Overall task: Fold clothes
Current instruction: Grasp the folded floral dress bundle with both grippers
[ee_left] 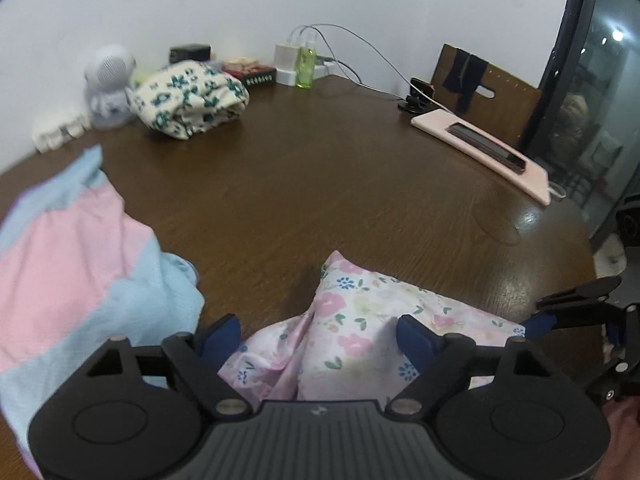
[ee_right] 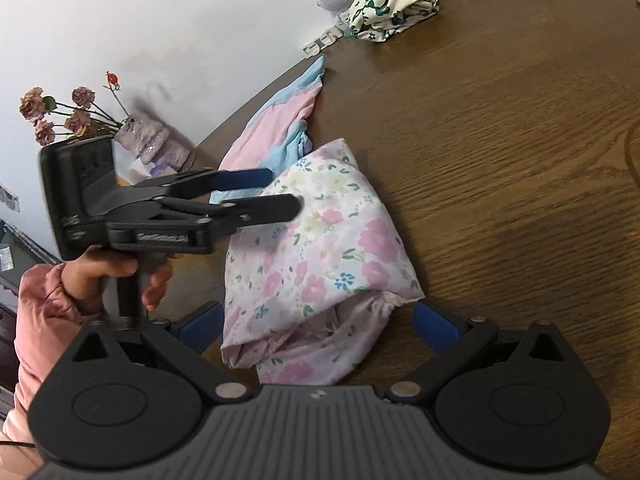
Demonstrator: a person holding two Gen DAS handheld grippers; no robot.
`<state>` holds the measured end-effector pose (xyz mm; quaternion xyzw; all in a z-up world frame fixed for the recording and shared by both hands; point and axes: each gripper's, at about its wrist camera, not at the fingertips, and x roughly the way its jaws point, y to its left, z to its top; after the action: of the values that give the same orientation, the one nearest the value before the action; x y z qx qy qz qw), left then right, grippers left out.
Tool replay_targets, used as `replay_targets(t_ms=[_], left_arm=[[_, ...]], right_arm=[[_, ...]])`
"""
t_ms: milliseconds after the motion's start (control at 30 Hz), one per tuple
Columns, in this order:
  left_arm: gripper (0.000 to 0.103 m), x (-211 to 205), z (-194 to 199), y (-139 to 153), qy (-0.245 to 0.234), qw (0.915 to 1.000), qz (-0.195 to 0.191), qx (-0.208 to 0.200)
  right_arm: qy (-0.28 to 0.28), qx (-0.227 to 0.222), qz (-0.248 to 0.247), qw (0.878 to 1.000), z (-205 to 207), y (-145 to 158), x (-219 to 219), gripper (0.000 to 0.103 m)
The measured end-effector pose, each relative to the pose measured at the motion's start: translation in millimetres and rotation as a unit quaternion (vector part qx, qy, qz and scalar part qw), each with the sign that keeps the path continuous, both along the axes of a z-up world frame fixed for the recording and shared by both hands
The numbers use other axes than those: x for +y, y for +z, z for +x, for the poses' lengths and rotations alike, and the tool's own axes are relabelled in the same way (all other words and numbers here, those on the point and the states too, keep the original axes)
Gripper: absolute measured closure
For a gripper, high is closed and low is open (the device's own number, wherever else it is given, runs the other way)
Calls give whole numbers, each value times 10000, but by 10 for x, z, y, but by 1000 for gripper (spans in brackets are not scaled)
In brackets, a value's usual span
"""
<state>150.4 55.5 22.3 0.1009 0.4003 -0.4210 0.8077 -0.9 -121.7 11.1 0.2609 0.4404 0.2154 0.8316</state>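
Both your grippers, left gripper (ee_left: 320, 334) and right gripper (ee_right: 318, 320), hang released over the pink floral garment (ee_right: 320, 256), bunched near the table's (ee_left: 360, 168) front edge, straddling it for a grab, probably.

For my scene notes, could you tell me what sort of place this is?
Probably a home room: a wooden table against a plain wall, holding clothes, dried flowers and a charging phone.
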Motion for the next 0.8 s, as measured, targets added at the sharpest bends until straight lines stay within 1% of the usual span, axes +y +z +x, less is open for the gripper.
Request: replay_targets(t_ms=[167,233,267,300,333,367,400,433,467,533,567,633,700,767,800], left_arm=[[20,107,122,-101,-56,9988,-130,462],[21,160,143,-136,17,9978,-262,617],[24,188,139,-144,67,9972,-336,667],[28,213,118,-147,121,9968,-390,689],[30,234,93,-149,187,9963,-439,710],[34,247,64,-152,273,9958,-481,732],[38,255,27,-152,362,9952,-515,746],[39,257,-24,-145,456,9947,-535,748],[39,259,-74,-141,551,9941,-552,749],[39,267,-178,-136,743,9928,-572,752],[39,280,-220,-137,847,9915,-609,781],[40,340,-270,-145,1086,9867,-768,931],[40,398,-317,-153,1314,9811,-924,1081],[38,444,-343,-151,1467,9772,-1006,1159],[36,464,-351,-144,1526,9768,-994,1132]], right_arm=[[-145,-55,31,9999,76,-18,55,1],[-159,-81,45,9998,110,-24,62,1],[-148,-99,33,9998,138,-28,73,1],[-146,-118,25,9998,161,-31,74,4],[-145,-130,11,9998,196,-33,69,11],[-143,-141,-3,9998,233,-36,64,15],[-145,-139,-2,9998,271,-45,43,23],[-149,-136,0,9998,309,-55,22,28],[-152,-132,2,9998,347,-64,0,30],[-144,-134,-15,9998,417,-88,-37,40],[-123,-141,-18,9998,453,-100,-52,42],[-68,-147,-13,9999,516,-122,-81,52],[-4,-127,26,9999,567,-140,-110,52],[33,-71,58,10000,584,-127,-157,47],[50,-43,73,10000,592,-120,-181,41]])
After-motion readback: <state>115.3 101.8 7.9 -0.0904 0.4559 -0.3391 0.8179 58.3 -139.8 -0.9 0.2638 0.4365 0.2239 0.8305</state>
